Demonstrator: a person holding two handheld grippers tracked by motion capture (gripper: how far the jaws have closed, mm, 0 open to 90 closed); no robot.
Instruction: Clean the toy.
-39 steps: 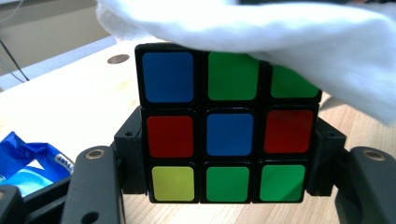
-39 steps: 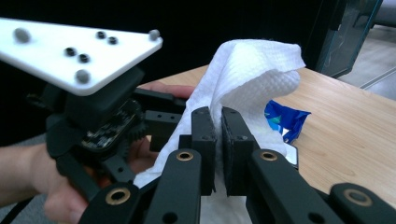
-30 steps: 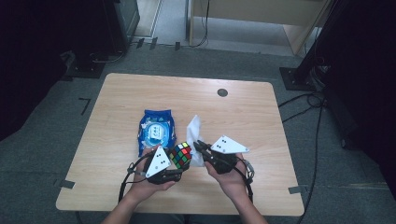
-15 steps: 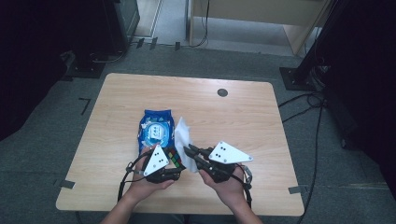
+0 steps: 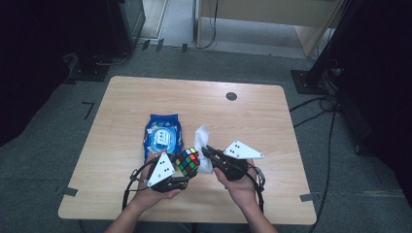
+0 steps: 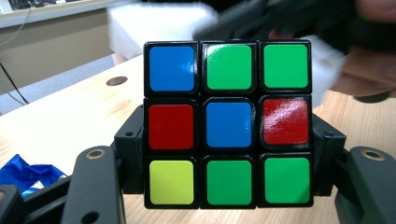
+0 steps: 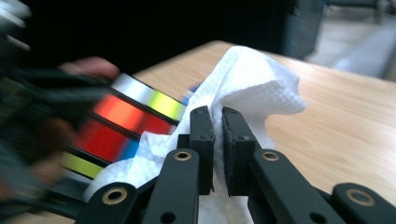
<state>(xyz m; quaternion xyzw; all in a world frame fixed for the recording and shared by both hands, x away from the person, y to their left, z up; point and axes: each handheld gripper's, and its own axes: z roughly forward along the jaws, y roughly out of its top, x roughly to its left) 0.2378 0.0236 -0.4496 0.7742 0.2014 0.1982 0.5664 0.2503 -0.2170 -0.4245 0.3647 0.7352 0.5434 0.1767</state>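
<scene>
High view: a person's two forearms come in from six o'clock over a pale wooden worktop [image 5: 121,121]. The left claw [image 5: 187,177] clamps a multicoloured plastic puzzle cube with black edges [image 5: 188,161], held just above the worktop near its six o'clock edge. The right claw [image 5: 206,150], at the cube's three o'clock side, pinches a crumpled white wet wipe [image 5: 204,138], whose lower part lies against that side of the cube. At the cube's eleven o'clock, just beside it, lies a flat blue plastic pack of wet wipes [image 5: 163,136]. A small dark round grommet [image 5: 231,96] sits well apart, towards the worktop's far edge at twelve o'clock.

Left gripper view: the puzzle cube [image 6: 228,123] sits squarely between the two black jaws, which press on its left and right sides. Green, blue, red and yellow-green tiles face the camera. The white wipe [image 6: 154,23] shows at twelve o'clock behind the cube, blurred.

Right gripper view: the jaws stand nearly together, nipping a fold of the white wipe [image 7: 252,88]. The cube [image 7: 126,121] is blurred at nine o'clock, with the wipe draped against it.

Judging by this, a wipe is already out of the pack and the cube is secured, so the wiping is under way. The faces the wipe has yet to reach remain, and then setting things down.
</scene>
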